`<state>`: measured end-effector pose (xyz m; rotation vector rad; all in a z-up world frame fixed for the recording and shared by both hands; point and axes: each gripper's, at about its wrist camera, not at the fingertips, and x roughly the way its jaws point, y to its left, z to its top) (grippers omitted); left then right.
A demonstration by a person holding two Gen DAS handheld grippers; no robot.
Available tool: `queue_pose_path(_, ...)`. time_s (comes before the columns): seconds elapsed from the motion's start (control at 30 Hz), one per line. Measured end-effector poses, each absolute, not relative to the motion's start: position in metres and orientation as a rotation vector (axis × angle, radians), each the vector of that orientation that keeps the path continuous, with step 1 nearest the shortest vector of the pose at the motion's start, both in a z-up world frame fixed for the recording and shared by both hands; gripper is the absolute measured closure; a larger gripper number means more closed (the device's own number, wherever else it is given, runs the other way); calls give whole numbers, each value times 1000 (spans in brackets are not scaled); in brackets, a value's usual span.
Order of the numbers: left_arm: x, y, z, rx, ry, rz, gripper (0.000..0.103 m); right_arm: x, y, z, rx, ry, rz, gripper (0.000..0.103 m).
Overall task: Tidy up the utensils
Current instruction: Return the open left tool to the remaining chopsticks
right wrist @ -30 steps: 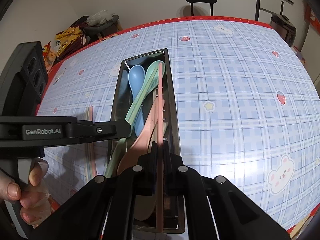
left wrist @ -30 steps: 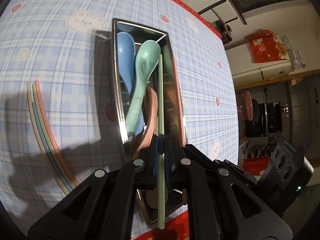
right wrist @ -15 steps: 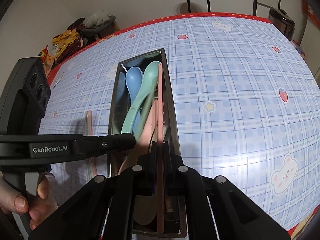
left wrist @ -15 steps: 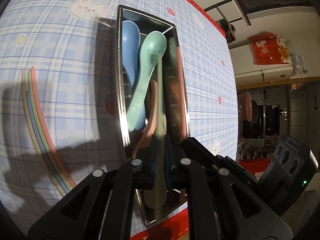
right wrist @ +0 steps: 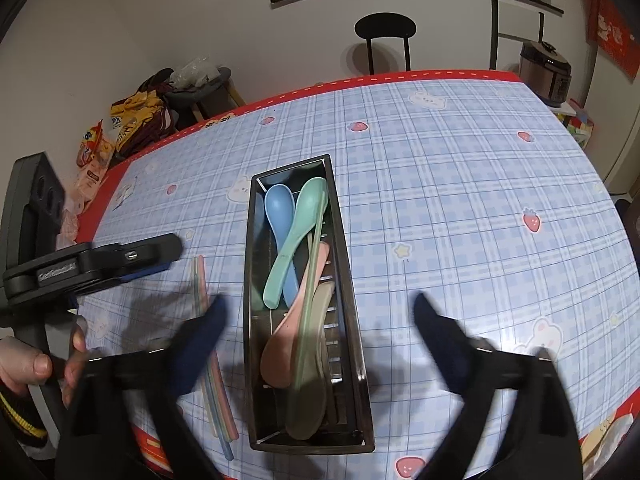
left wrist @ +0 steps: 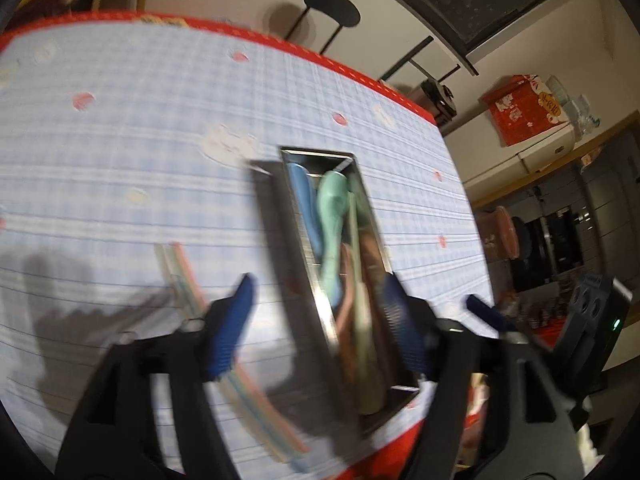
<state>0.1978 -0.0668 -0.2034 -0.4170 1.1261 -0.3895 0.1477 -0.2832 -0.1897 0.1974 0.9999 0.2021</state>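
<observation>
Both claws have just been opening and now stand spread wide, nothing between their pads. The right claw (right wrist: 316, 332) hovers over the metal tray (right wrist: 354, 320) on the checked counter (right wrist: 460, 200) — the blue spoon (right wrist: 280, 216), green spoon (right wrist: 298, 236), pink spoon (right wrist: 288, 340) and a green chopstick (right wrist: 310, 304) lie inside. The left claw (left wrist: 320, 320) (blurred) straddles the tray's near end. Loose pastel chopsticks (right wrist: 210, 364) lie on the counter just left of the tray.
</observation>
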Motion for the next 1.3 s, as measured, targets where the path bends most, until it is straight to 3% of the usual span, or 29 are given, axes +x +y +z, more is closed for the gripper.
queue_pose_path(0.13,182,-48,-199,-334,1085,-352,16,145,-274,-191,162,1009,195,5)
queue_pose_path(0.4,162,-29,-226,-253,1139,-326,17,135,-252,-204,141,1030,197,5)
queue_pose_path(0.77,147,-31,-280,-176,1294,-276,54,126,-230,-215,130,1068,249,5)
queue_pose_path(0.97,144,-37,-280,-160,1292,-287,59,126,-225,-222,121,1126,256,5)
queue_pose_path(1.3,141,-65,-280,25,1258,-243,59,124,-224,-222,84,1113,240,5)
